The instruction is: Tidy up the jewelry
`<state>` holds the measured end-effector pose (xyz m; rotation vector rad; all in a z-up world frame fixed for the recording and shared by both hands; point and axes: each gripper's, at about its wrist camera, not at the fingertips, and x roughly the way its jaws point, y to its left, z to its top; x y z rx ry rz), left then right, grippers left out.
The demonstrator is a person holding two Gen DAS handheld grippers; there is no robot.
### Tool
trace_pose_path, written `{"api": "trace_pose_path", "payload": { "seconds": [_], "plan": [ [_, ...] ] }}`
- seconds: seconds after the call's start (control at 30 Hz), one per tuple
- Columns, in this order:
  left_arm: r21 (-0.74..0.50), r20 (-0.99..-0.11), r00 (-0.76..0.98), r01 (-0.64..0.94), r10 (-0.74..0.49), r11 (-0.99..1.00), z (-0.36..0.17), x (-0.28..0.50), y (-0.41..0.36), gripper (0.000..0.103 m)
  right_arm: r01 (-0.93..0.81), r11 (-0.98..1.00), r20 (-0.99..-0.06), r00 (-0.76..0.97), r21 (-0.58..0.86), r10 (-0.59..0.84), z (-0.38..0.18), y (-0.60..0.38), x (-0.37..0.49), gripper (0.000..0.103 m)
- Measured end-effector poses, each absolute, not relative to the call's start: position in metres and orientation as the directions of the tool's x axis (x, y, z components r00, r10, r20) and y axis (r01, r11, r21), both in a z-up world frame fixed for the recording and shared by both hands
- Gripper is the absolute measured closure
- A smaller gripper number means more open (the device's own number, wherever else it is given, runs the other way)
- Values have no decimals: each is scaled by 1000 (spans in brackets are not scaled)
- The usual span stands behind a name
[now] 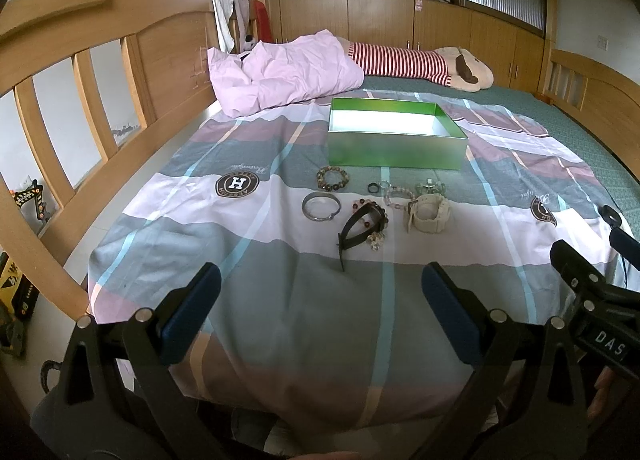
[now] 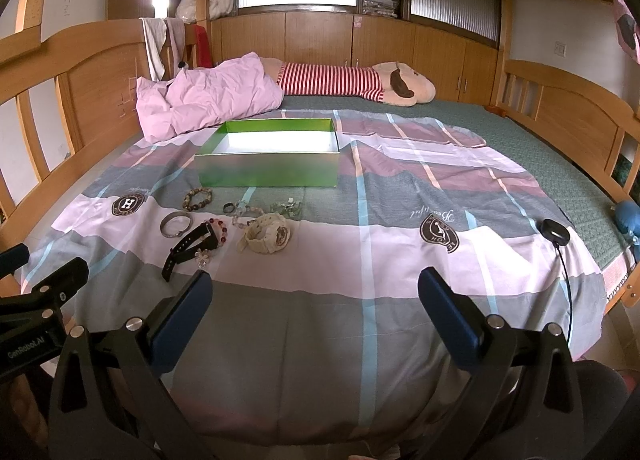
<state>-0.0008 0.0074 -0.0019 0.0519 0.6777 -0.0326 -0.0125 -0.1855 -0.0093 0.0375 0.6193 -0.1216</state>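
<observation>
An open green box (image 1: 396, 148) (image 2: 268, 170) stands empty on the striped bedspread. In front of it lie several pieces: a brown bead bracelet (image 1: 333, 178) (image 2: 197, 198), a silver bangle (image 1: 321, 207) (image 2: 176, 223), a black watch (image 1: 358, 229) (image 2: 186, 250) across a red bead bracelet, a cream watch (image 1: 429, 215) (image 2: 267, 237), a black ring (image 1: 373, 187) (image 2: 228, 208), pale and green bead bracelets. My left gripper (image 1: 320, 290) hovers open near the bed's front edge, short of the jewelry. My right gripper (image 2: 316, 292) is open too, right of the pile. Both hold nothing.
A pink quilt (image 1: 280, 72) and a striped plush toy (image 1: 420, 64) lie behind the box. Wooden bed rails (image 1: 80, 148) run along the left and right. A black puck with a cable (image 2: 554, 232) lies at the right edge of the bed.
</observation>
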Motion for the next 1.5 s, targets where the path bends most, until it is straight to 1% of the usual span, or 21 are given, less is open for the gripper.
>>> {"api": "trace_pose_path", "payload": {
  "seconds": [0.23, 0.27, 0.4, 0.53, 0.6, 0.8, 0.87, 0.93, 1.0, 1.07, 1.13, 1.2, 1.23, 1.27, 1.3, 1.33, 1.37, 1.43, 1.5],
  "plan": [
    [13, -635, 772, 64, -41, 998, -3, -9, 21, 4, 108, 994, -570, 816, -4, -91, -8, -191, -16, 2],
    [8, -639, 768, 72, -50, 997, -3, -8, 20, 4, 89, 996, -572, 817, 3, -72, -10, -195, -16, 2],
    [-13, -668, 740, 90, -76, 996, -5, 3, 19, 4, 60, 997, -602, 798, 39, -25, -4, -194, -8, 2],
    [-29, -703, 703, 129, -112, 991, -6, 17, 17, 4, 27, 1000, -607, 795, 14, -13, 8, -194, 5, 3],
    [-37, -700, 701, 155, -137, 987, -1, 23, 15, 4, 16, 1000, -607, 795, 12, -6, 16, -196, 14, 3],
    [17, -699, 705, 184, -120, 983, 21, 66, 9, 4, -36, 999, -599, 800, 5, 32, 48, -200, 65, 3],
    [51, -709, 697, 201, -107, 978, 28, 88, 5, 4, -60, 998, -592, 804, 18, 59, 58, -201, 86, 3],
    [108, -701, 707, 225, -86, 968, 33, 112, -3, 4, -69, 998, -583, 811, -6, 53, 60, -199, 109, 3],
    [170, -698, 713, 247, -60, 954, 31, 135, -12, 4, -61, 998, -583, 811, -21, 37, 55, -201, 125, 3],
    [183, -701, 710, 266, -64, 946, 25, 153, -18, 4, -42, 999, -598, 801, -20, 22, 41, -206, 142, 3],
    [155, -674, 733, 257, -88, 954, 15, 162, -18, 4, -19, 1000, -608, 794, 2, 16, 20, -211, 148, 3],
    [109, -665, 742, 216, -90, 970, 0, 165, -11, 4, -9, 1000, -635, 772, 21, 20, 2, -215, 151, 3],
    [60, -692, 714, 201, -104, 978, -14, 169, -6, 4, -11, 999, -669, 742, 31, 29, -10, -216, 154, 3],
    [52, -740, 667, 185, -86, 981, -27, 177, -4, 4, -14, 999, -687, 726, 37, 35, -16, -216, 157, 3],
    [73, -790, 612, 161, -41, 984, -38, 183, -4, 4, -24, 999, -703, 709, 45, 48, -22, -215, 159, 3],
    [77, -819, 573, 163, -31, 984, -44, 189, -5, 4, -24, 999, -714, 698, 45, 49, -29, -215, 162, 3],
    [54, -817, 574, 187, -64, 981, -46, 190, -5, 4, -18, 999, -721, 692, 41, 42, -33, -215, 165, 3],
    [72, -813, 581, 174, -43, 982, -49, 195, -3, 4, -17, 999, -746, 665, 45, 44, -42, -216, 172, 3],
    [57, -831, 555, 173, -49, 983, -53, 202, 0, 4, -14, 999, -764, 644, 44, 43, -48, -215, 179, 3]
  ]
}}
